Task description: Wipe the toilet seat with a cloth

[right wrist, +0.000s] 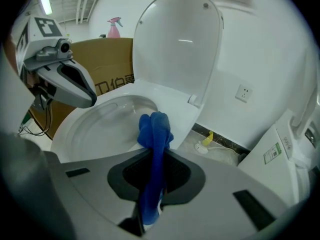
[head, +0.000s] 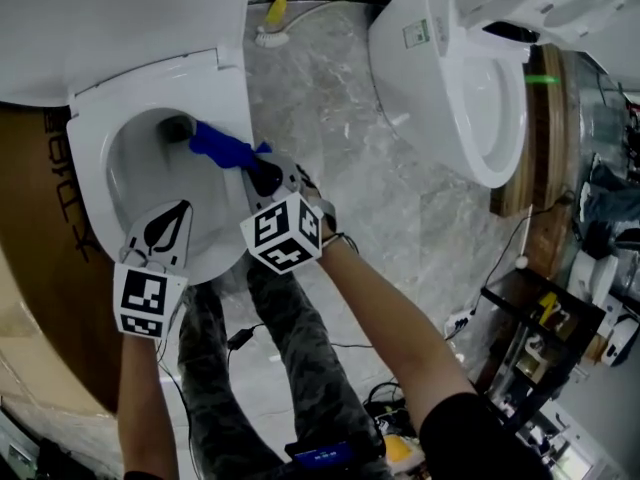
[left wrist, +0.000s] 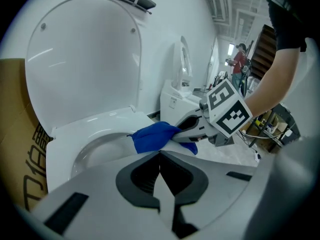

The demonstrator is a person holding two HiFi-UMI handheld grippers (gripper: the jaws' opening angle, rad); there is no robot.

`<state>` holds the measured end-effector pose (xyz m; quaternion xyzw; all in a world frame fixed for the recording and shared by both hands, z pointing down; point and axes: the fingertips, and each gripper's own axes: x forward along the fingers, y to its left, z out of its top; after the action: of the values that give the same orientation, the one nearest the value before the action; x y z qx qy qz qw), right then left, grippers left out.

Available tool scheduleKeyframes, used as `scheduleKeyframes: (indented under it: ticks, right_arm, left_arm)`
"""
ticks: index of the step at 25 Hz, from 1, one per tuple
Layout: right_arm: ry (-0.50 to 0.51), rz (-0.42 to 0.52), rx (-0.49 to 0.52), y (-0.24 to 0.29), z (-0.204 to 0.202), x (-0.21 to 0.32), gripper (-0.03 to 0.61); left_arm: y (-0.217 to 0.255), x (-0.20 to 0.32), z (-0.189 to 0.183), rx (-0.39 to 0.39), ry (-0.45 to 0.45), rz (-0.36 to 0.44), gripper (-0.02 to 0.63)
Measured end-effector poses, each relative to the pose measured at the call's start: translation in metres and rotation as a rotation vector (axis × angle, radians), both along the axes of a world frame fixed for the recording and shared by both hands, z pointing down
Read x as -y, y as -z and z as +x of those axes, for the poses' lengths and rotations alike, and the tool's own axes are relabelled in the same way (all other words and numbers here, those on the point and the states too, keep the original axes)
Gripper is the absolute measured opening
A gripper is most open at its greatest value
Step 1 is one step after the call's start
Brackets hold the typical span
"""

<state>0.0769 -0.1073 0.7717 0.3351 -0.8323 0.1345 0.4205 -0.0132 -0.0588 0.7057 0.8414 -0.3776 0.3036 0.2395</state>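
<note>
In the head view, the right gripper [head: 243, 160] is clenched on a blue cloth [head: 220, 145] that rests on the toilet seat [head: 232, 93] at about 3 o'clock of the bowl, and the left gripper [head: 165, 230] hangs over the seat's front at 6 o'clock. The left gripper view shows its jaws pressed together on nothing, with the cloth just beyond at 12 o'clock, below the raised lid [left wrist: 80, 59]. The right gripper view shows the cloth pinched between its jaws and bunched over the seat, with the left gripper at 10 o'clock.
</note>
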Motion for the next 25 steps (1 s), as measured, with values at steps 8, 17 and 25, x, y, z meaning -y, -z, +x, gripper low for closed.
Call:
scheduleKeyframes:
  ticks: [8,17,25]
  right_arm:
    - [0.008,-0.048,-0.027,-0.001,0.0,-0.051,0.048]
    - [0.032,-0.123,-0.024,-0.002,-0.017,-0.111,0.048]
    - [0.043,-0.211,0.003,-0.004,-0.04,-0.157,0.048]
  left_arm:
    - [0.008,-0.02,-0.003,-0.028,0.03,-0.016,0.011]
    - [-0.002,-0.066,-0.03,-0.02,0.085,-0.081,0.012]
    - [-0.013,-0.106,-0.062,-0.016,0.171,-0.149,0.011]
